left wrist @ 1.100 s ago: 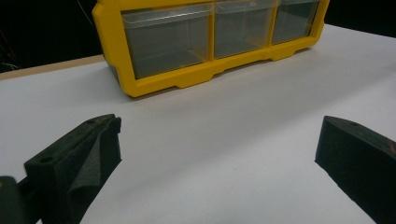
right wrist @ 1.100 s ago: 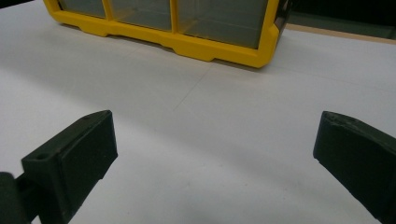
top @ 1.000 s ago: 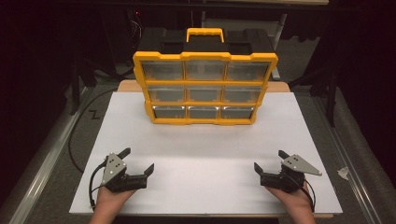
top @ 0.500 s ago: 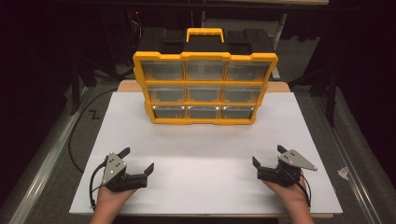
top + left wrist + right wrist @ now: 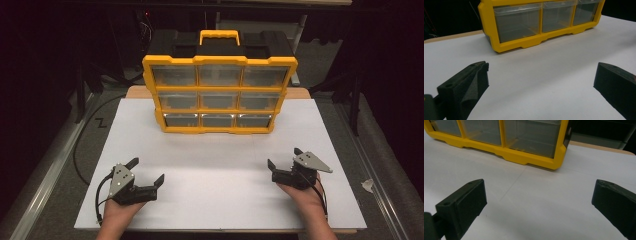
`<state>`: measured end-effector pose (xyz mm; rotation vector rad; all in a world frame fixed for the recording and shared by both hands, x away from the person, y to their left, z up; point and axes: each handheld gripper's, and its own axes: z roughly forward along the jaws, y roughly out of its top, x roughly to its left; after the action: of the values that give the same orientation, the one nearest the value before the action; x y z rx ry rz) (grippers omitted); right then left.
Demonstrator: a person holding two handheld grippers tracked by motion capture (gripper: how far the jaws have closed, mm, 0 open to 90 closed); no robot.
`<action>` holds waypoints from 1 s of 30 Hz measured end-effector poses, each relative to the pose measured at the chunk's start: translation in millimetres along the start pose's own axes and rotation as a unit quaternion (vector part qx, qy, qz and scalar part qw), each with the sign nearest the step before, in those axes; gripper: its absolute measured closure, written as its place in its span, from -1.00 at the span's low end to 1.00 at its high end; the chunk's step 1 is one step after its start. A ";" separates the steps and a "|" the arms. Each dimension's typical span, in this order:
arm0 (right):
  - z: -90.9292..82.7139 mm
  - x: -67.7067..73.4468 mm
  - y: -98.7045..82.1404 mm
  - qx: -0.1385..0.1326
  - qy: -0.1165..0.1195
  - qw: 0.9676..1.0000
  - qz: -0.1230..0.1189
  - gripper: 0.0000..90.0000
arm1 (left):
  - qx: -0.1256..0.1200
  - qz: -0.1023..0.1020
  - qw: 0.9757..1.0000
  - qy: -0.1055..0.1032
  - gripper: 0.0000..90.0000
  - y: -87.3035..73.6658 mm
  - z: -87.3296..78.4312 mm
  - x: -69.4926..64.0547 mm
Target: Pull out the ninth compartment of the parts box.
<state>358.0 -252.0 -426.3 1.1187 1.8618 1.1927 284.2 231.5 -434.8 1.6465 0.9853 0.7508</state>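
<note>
We note a yellow drawer organizer standing upright at the far middle of the white board. Its frame is yellow, with a black top and a yellow carry handle. Nine clear drawers sit in three rows of three, and we cannot tell what they hold. The drawer fronts face the person. The organizer's long axis runs left to right across the board, parallel to the near edge.

In the left gripper view the organizer fills the top, with its bottom row of drawers visible. In the right gripper view its right bottom corner sits upper left.

The left gripper rests near the board's front left corner, well apart from the organizer, with its jaws spread wide and nothing between them. The right gripper sits near the front right, also wide and empty.

Against the earlier frames, we see the right gripper has edged forward toward the organizer and slightly inward. The left gripper looks unchanged. The organizer has not moved.
</note>
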 end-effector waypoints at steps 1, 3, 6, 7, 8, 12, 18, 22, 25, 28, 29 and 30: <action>1.0 -0.3 0.2 -0.003 0.001 1.000 0.000 -0.98 | -0.003 0.001 1.000 0.005 -1.00 -0.3 -0.5 0.3; 4.8 -1.1 1.3 -0.002 -0.002 1.000 -0.004 -0.98 | -0.005 -0.001 1.000 0.004 -1.00 -0.4 -1.1 1.1; 10.5 -1.8 2.9 0.001 -0.006 1.000 -0.010 -0.98 | -0.007 -0.006 1.000 0.006 -1.00 -0.9 -0.8 2.3; 13.4 -2.1 3.9 0.006 -0.008 1.000 -0.009 -0.98 | -0.004 -0.004 1.000 0.007 -1.00 -1.0 -0.8 2.6; 16.0 -2.3 4.8 0.010 -0.010 1.000 -0.010 -0.98 | -0.002 -0.002 1.000 0.009 -1.00 -1.2 -0.5 3.0; 29.6 -4.6 7.9 0.017 -0.022 1.000 -0.013 -0.98 | 0.000 -0.009 1.000 0.013 -1.00 -2.8 0.3 5.5; 42.1 -6.6 12.2 0.028 -0.030 0.999 -0.017 -0.98 | 0.001 -0.008 1.000 0.013 -1.00 -3.0 -0.7 5.3; 44.8 -5.8 12.5 0.030 -0.029 0.999 -0.027 -0.98 | 0.005 -0.009 1.000 0.010 -1.00 -3.2 -0.6 4.8; 43.2 -7.3 13.0 0.029 -0.033 0.999 -0.027 -0.98 | 0.005 -0.010 1.000 0.011 -1.00 -3.2 -0.8 5.0; 41.2 -8.0 13.5 0.028 -0.035 0.999 -0.029 -0.98 | 0.010 -0.012 1.000 0.012 -1.00 -3.2 -0.6 4.6; 40.7 -7.8 13.5 0.027 -0.035 0.999 -0.031 -0.98 | 0.011 -0.012 1.000 0.013 -1.00 -3.1 -0.5 4.3; 39.4 -7.2 13.9 0.023 -0.035 0.998 -0.038 -0.98 | 0.012 -0.011 1.000 0.014 -1.00 -2.9 -0.5 4.1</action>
<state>398.9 -240.9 -427.7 1.0919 1.8697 1.0592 285.0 235.7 -437.4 1.6475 1.0354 0.7514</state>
